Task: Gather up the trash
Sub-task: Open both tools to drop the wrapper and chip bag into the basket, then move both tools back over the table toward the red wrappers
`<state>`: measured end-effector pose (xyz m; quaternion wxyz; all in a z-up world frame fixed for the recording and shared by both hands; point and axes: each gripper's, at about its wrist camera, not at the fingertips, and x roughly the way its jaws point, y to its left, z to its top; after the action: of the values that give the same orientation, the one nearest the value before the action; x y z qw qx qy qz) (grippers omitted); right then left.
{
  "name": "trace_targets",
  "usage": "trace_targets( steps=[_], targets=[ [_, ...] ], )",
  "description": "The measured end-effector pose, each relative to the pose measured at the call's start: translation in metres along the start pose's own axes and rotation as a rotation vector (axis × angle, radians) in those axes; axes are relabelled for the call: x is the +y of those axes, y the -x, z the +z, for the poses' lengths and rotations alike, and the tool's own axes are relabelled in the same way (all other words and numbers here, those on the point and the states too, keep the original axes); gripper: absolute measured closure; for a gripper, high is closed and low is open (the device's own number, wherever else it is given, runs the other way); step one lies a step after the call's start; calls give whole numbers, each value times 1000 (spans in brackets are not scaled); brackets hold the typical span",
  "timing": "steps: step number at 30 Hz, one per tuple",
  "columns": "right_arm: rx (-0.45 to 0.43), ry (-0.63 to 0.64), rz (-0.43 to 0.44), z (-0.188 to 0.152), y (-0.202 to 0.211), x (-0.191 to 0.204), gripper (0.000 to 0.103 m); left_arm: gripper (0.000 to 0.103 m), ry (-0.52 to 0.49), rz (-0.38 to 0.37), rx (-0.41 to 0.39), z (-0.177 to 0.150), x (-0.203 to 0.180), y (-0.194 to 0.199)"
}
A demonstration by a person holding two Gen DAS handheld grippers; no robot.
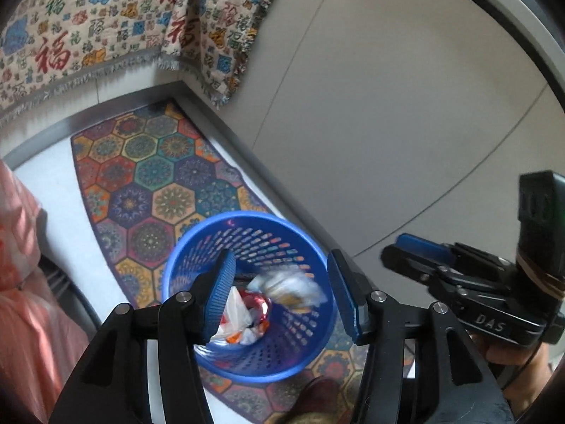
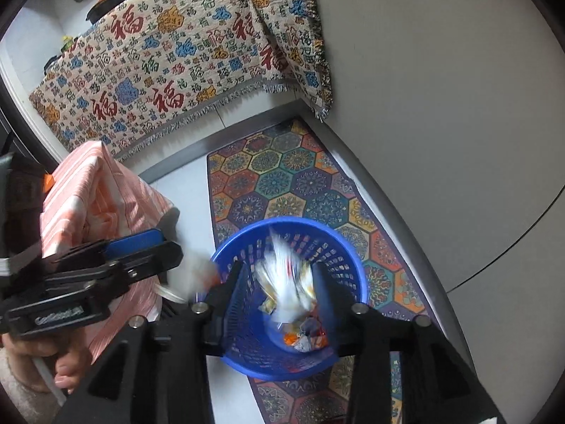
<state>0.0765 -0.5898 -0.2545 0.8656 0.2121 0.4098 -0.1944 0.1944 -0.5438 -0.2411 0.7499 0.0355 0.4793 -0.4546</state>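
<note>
Both grippers sit above the blue basket [image 2: 293, 296] on the rug [image 2: 282, 183], so whatever's let go falls in. Right gripper [image 2: 279, 282] fingers apart, a blurred wrapper [image 2: 286, 282] between them, looks mid-drop. Left gripper [image 1: 280, 289] fingers apart too, nothing held. More trash [image 1: 243, 318] lies at basket bottom.
</note>
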Motion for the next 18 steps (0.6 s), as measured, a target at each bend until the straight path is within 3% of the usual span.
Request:
trace_targets(
  steps=[5, 9, 11, 14, 18],
  targets=[
    [-72, -7, -41, 5, 14, -2, 62, 41, 13, 22, -61, -2, 5, 41],
    [-147, 13, -68, 11, 27, 9, 53, 30, -5, 78, -92, -12, 17, 87],
    [-174, 43, -77, 12, 33, 21, 51, 23, -19, 127, -115, -24, 30, 119],
    [-212, 104, -91, 10, 39, 47, 43, 19, -30, 209, -137, -44, 59, 165],
    [-238, 209, -86, 3, 41, 90, 42, 17, 31, 351, -135, -73, 118, 222]
  ],
)
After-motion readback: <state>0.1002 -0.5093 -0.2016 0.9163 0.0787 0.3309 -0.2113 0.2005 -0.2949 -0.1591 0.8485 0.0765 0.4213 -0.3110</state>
